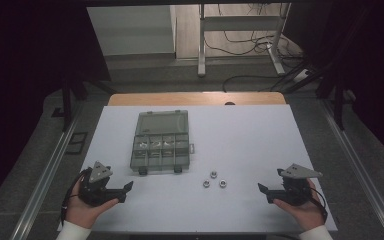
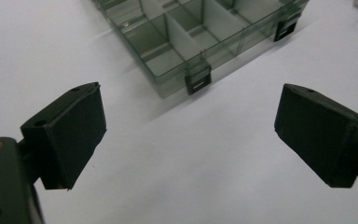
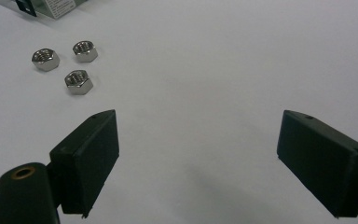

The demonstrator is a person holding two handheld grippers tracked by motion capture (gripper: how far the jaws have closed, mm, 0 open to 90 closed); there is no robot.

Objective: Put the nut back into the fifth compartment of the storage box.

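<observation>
A: Item one. Three hex nuts (image 1: 213, 180), bright metal, loose on the white table (image 1: 260, 145), just in front of the compartment box (image 1: 160, 140) and a little to its right. They lie flat, threaded bores up, near one another but apart.

B: Handling notes?

A: Judged small, rigid and dense for their size; the plated faces are probably slippery. Best hold looks to be across two opposite flats, jaws low to the table, one nut at a time. A pinch on the corners would likely make a nut spin or skid away.

B: Item two?

A: Compartment box, clear greenish plastic, lid thrown back away from the person, dividers inside, two dark latches (image 2: 198, 82) on the near wall. Some far cells hold small bright parts; the kind cannot be told. Likely light and easily slid when nudged.

B: Markings?

A: A white label shows on the box's corner in the right gripper view, too blurred to read. No brand is legible.

B: Grippers?

A: Left gripper (image 1: 126, 191) rests left of the box, jaws spread wide, nothing between. Right gripper (image 1: 263, 192) rests right of the nuts, well apart from them, jaws likewise wide and empty.
</observation>
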